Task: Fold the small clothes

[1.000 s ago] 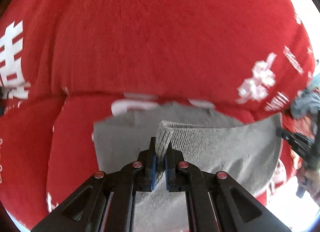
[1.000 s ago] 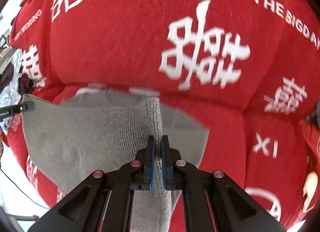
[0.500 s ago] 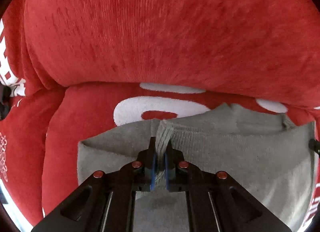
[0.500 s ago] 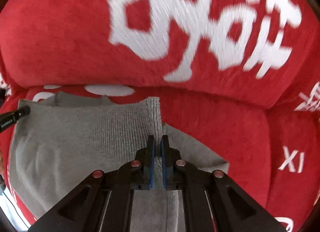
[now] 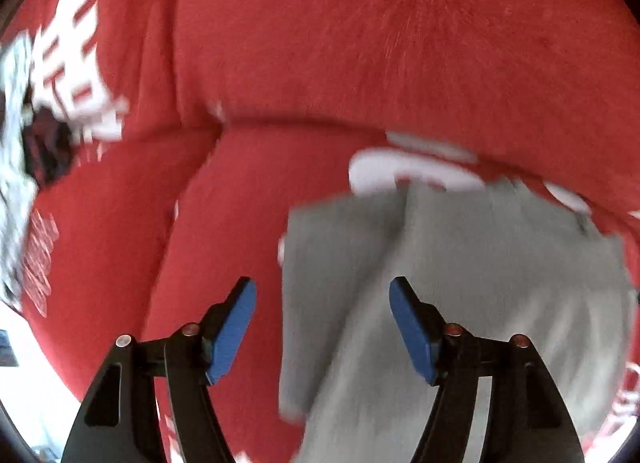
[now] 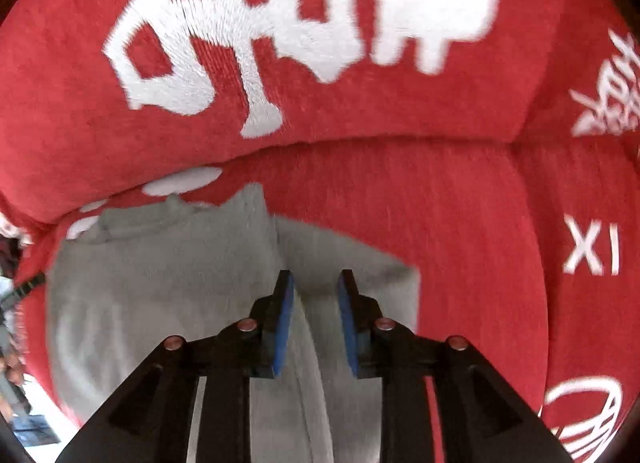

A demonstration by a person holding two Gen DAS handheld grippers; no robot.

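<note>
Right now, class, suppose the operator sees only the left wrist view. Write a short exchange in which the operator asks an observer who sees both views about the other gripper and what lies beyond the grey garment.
Operator: Has the other hand let go of the cloth?
Observer: The right gripper has just been opening. It is part open, with a raised fold of the grey garment between its pads, and neither pad seems to press on it.
Operator: What lies past the garment on that side?
Observer: Bare red cover, with the white letters XI further right.
</note>
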